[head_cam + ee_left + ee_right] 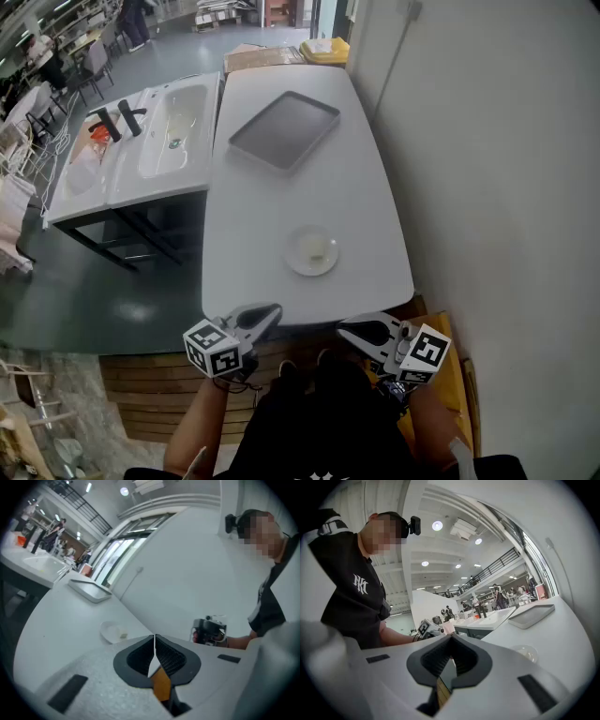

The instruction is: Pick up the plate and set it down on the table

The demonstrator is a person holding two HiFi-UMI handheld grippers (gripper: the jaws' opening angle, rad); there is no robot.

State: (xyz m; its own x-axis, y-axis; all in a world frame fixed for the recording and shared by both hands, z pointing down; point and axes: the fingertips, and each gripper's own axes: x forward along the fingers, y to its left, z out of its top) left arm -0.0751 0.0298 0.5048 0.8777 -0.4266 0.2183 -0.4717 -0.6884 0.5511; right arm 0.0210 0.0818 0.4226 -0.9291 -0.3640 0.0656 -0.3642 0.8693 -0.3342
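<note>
Hovering just short of the table (272, 197), the left claw (270, 312) and right claw (347, 328) are pressed together, empty. The plate (311, 250) sits on the table at twelve o'clock, between them. One claw should probably spread first, then pinch its rim low.

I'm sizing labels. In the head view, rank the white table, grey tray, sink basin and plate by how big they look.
Largest: white table, by far.
Middle: grey tray and sink basin look about alike, so I won't rank one over the other.
Smallest: plate, though it sits nearest the camera.
</note>
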